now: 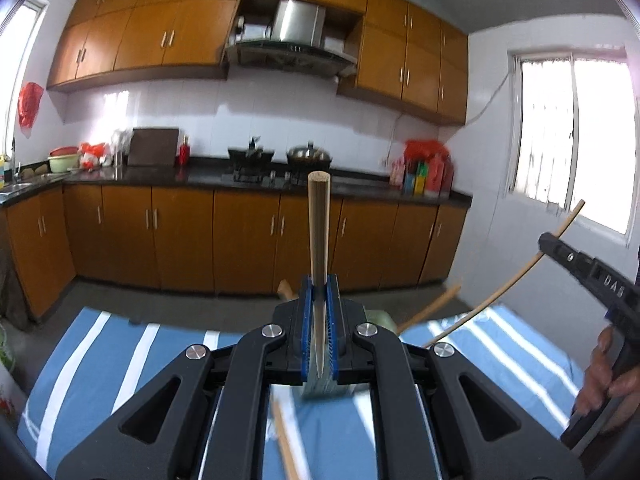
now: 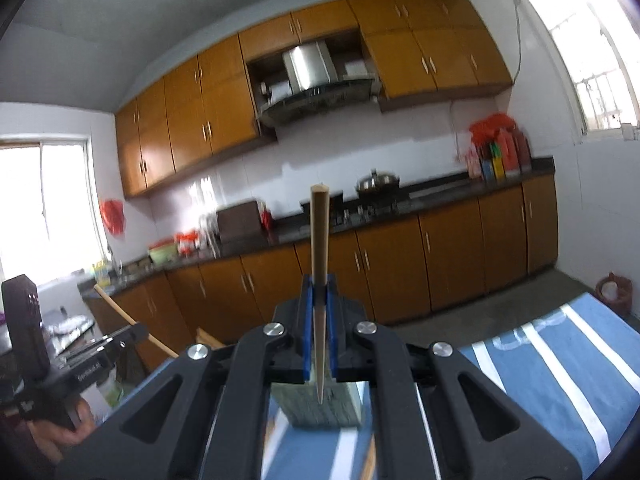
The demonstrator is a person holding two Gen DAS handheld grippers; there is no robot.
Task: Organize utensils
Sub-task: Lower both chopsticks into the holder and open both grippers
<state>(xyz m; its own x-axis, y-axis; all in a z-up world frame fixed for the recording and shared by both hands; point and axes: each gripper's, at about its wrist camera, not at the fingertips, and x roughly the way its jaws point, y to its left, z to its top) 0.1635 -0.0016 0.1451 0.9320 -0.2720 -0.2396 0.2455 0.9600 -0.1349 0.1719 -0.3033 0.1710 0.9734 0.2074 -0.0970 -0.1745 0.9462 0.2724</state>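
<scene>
Each gripper, left gripper (image 1: 319,296) and right gripper (image 2: 319,294), clenches one chopstick (image 1: 319,224) upright at frame centre; a loose grip could let the chopstick (image 2: 319,236) slip onto the striped desk (image 1: 120,344).

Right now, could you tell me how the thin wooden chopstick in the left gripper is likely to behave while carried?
The thin wooden chopstick is probably stiff and light: it stands straight, unsupported, above the left gripper. Its tapered, smooth shaft might slip or pivot between the blue pads, which clamp only a short stretch.

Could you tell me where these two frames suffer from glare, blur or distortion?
Left wrist view: window blown out, cabinets bowed by fisheye, loose chopsticks smeared. Right wrist view: both windows overexposed, counter tilted and soft; the held chopstick stays sharp.
</scene>
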